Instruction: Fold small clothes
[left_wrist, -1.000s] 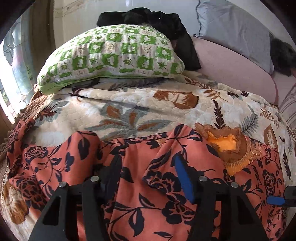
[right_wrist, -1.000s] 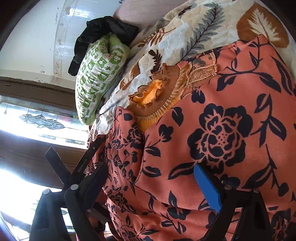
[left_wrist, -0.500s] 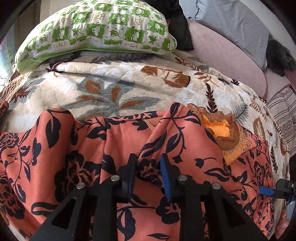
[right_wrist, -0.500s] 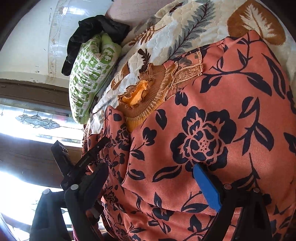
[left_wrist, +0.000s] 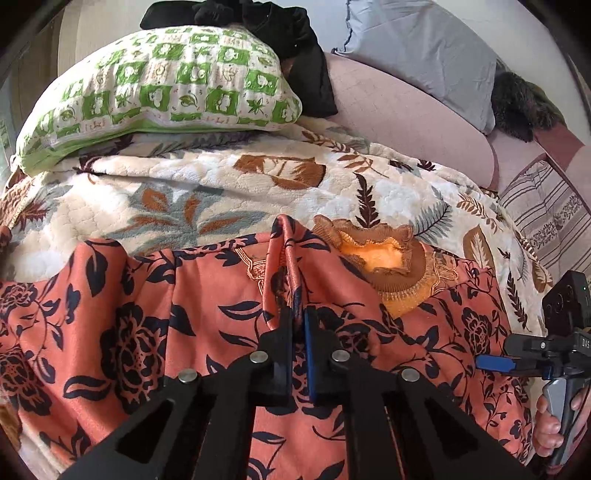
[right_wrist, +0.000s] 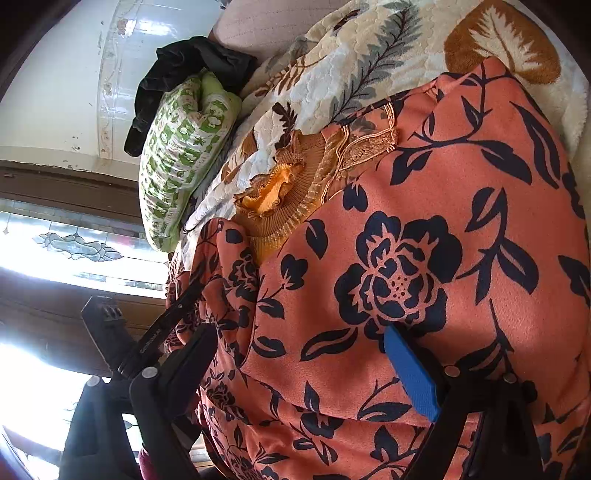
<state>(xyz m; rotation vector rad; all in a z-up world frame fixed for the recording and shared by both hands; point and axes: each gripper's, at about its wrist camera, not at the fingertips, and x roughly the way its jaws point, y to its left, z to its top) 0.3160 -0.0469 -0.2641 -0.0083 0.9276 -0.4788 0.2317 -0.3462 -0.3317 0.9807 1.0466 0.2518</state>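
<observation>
Our left gripper (left_wrist: 298, 328) is clamped on a raised ridge of the floral garment (left_wrist: 155, 317), which runs straight ahead from the jaws toward its orange collar (left_wrist: 373, 254). Our right gripper (right_wrist: 295, 369) stands wide open astride the cloth, probably just touching it. Beyond lie the leaf-print blanket (left_wrist: 207, 192), then the green pillow (left_wrist: 166, 85).

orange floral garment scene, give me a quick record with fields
garment: orange floral-print fabric top with dark blue flowers, spread on the bed
neckline: ribbed orange-brown frilled collar, lying open
left gripper: shut on a raised ridge of the garment
right gripper: open, over the garment
surface: cream leaf-pattern plush blanket
background: green-and-white checked pillow; black cloth behind it
</observation>
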